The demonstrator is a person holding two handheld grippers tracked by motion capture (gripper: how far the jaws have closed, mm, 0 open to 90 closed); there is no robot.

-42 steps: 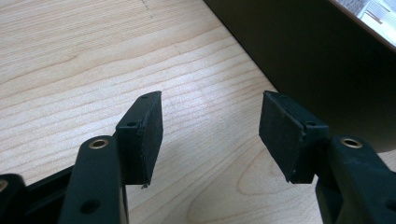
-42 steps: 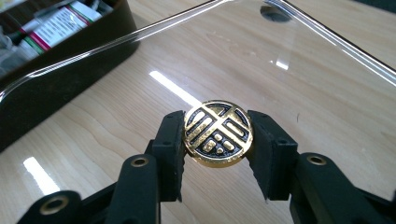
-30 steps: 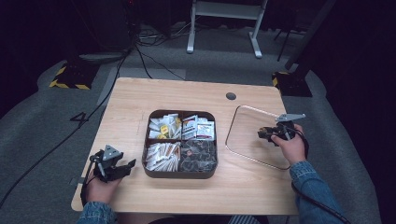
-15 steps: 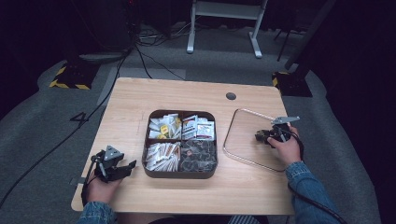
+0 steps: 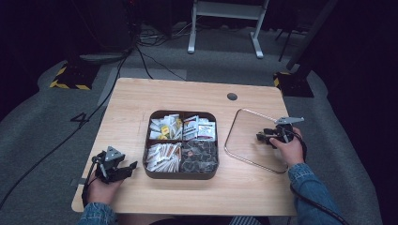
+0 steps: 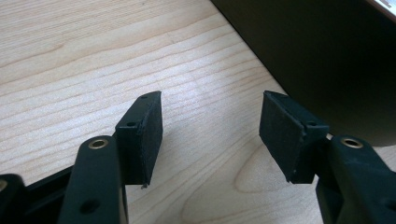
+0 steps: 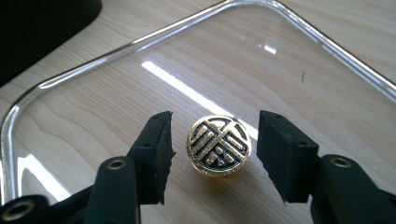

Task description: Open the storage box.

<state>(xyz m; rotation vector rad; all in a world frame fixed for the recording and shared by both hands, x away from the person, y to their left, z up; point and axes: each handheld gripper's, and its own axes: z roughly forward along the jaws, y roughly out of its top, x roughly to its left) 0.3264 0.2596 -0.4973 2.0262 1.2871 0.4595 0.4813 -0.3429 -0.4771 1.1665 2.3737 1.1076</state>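
High view: glass lid (image 5: 253,140) lies flat on the table (image 5: 187,98) at three o'clock of the compartment box (image 5: 182,144), apparently set aside so the packets can be reached; right tongs (image 5: 262,137) hover over its centre; left tongs (image 5: 131,166) rest at eight o'clock of the box, seemingly parked. Left gripper view: left tongs (image 6: 210,128) spread, nothing between them, dark box wall (image 6: 317,60) at one o'clock. Right gripper view: right tongs (image 7: 212,144) have just been opening, pads flanking the gold knob (image 7: 219,145) without touching it. Change: a second ago the lid stood tilted in the right tongs; now it lies flat, let go.
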